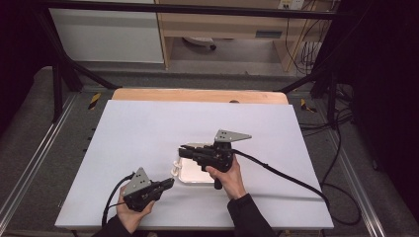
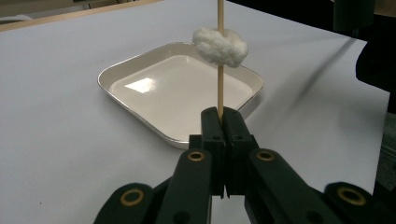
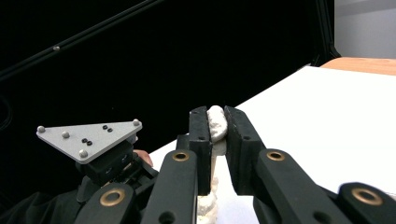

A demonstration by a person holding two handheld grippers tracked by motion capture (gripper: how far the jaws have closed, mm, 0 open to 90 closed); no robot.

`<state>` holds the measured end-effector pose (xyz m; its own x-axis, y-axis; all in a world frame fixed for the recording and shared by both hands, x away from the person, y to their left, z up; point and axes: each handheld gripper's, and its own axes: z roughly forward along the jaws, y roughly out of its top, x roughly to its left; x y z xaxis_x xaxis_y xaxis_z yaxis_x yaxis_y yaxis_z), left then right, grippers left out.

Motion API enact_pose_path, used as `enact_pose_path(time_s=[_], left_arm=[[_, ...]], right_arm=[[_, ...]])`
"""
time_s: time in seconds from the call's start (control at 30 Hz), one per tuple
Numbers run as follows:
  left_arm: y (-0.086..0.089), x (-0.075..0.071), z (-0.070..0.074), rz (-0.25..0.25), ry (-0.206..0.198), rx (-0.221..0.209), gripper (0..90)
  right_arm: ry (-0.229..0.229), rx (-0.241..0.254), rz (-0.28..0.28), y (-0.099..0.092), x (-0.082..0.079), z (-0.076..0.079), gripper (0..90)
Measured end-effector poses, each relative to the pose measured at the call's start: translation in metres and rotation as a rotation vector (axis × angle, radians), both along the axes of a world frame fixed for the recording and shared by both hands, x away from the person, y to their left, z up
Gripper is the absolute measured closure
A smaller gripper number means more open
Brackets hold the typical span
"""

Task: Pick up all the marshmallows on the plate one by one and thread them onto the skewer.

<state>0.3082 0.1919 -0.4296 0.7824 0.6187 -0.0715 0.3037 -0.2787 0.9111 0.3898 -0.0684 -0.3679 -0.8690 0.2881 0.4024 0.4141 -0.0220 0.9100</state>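
Left gripper (image 2: 223,122) with its fingers (image 2: 212,135) closed on a thin wooden skewer (image 2: 220,88) standing upright. A white fluffy lump (image 2: 219,45) sits threaded on it, above a shallow white tray (image 2: 135,70) resting on the tabletop (image 2: 56,140).

Table (image 1: 148,128): rectangular, with a flat white top; a strip of bare light wood runs along its far edge. It stands inside a black metal frame, on grey floor.

Lying directly on it: one white tray (image 2: 140,70), shallow, squarish with rounded corners and a raised rim, glossy inside. It sits near the middle of the top, toward the person's side, flat on the surface. The tray's inside is bare, reflecting a patch of light.
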Motion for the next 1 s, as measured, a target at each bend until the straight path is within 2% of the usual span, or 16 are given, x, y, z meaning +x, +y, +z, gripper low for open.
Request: enact_pose_path(time_s=[0.27, 1.0], left_arm=[[0.0008, 0.0001, 0.0006, 0.006, 0.001, 0.001, 89.3], [-0.0013, -0.0005, 0.0005, 0.003, -0.005, 0.036, 89.3]], right_arm=[[-0.012, -0.003, 0.002, 0.0004, -0.0015, -0.0012, 82.1], [-0.015, -0.015, 0.019, -0.0006, -0.0054, -0.0059, 82.2]])
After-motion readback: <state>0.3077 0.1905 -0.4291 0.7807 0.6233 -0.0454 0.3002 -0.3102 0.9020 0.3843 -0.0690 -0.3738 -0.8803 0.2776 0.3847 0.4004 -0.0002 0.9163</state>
